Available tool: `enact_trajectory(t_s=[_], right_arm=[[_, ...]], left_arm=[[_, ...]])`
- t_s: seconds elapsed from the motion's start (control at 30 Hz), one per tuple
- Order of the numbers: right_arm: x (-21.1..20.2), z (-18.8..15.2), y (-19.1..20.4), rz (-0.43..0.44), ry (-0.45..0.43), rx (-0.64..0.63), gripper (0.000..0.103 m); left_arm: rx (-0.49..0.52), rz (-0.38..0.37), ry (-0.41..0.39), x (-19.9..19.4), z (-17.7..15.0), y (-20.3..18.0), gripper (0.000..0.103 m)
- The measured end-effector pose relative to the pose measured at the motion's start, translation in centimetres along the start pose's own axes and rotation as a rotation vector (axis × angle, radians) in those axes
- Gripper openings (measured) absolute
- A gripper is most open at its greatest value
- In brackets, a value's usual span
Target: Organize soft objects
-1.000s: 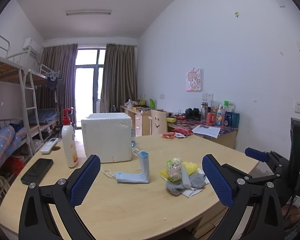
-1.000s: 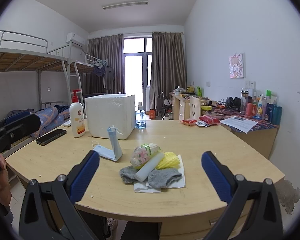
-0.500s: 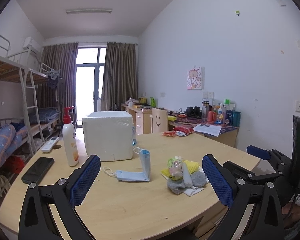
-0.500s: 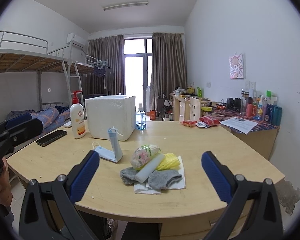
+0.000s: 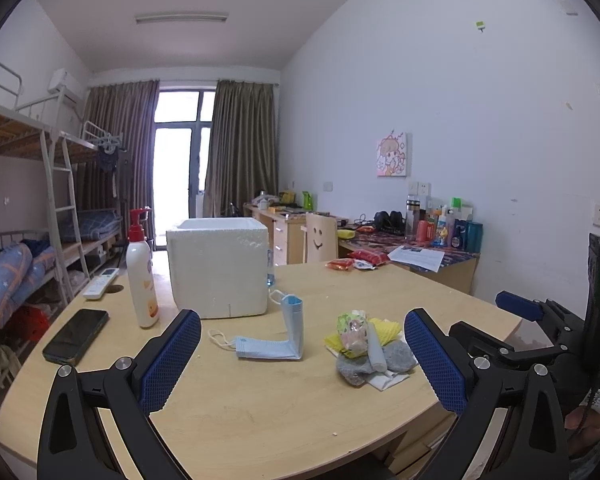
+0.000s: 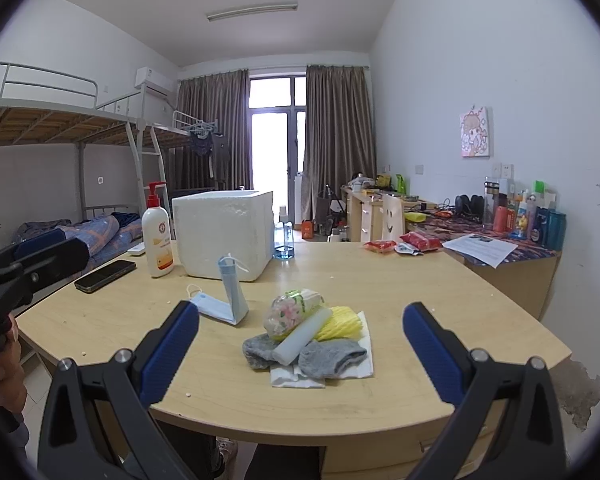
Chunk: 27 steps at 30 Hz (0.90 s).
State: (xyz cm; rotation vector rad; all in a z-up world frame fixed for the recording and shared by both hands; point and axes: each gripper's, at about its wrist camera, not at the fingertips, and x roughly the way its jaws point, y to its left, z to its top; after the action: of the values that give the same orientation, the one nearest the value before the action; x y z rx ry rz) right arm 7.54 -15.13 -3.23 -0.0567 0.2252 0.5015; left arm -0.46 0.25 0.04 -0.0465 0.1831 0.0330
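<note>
A heap of soft things lies on the wooden table [image 6: 380, 288]: grey socks [image 6: 328, 354], a yellow cloth [image 6: 340, 318], a flowery tissue pack [image 6: 288, 312], a pale tube [image 6: 304, 336] and a white napkin [image 6: 360, 368]. A bent blue face mask [image 6: 228, 300] rests left of the heap, in front of a white foam box [image 6: 224, 232]. My right gripper [image 6: 300, 356] is open, facing the heap from the near edge. My left gripper [image 5: 300, 364] is open too, short of the mask [image 5: 276, 340] and heap [image 5: 368, 344]. Nothing is held.
A lotion pump bottle [image 6: 158, 236], a black phone [image 6: 106, 275] and a remote [image 5: 100, 283] lie at the table's left. Snack packets [image 6: 404, 245] sit at the far edge. A cluttered desk [image 6: 500, 236] stands right, bunk beds [image 6: 60, 120] left. The other gripper [image 5: 540, 336] shows at the right.
Both views have shifted only slightly; the left gripper has drifted a little, so the box and bottle sit marginally further right. Both grippers stay open and the objects have not moved.
</note>
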Motion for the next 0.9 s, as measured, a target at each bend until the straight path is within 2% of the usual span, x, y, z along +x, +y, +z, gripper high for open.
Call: enact_trajectory(t_s=[0.63, 0.9], right_arm=[[0.6, -0.5, -0.4, 0.011, 0.018, 0.020, 0.103], [2.2, -0.9, -0.6, 0.005, 0.053, 0.009, 0.103]], left_arm=[[0.023, 0.019, -0.013, 0.3, -0.5, -0.2, 0.102], [0.004, 0.023, 0.036, 2.5, -0.8, 0.7, 0.102]])
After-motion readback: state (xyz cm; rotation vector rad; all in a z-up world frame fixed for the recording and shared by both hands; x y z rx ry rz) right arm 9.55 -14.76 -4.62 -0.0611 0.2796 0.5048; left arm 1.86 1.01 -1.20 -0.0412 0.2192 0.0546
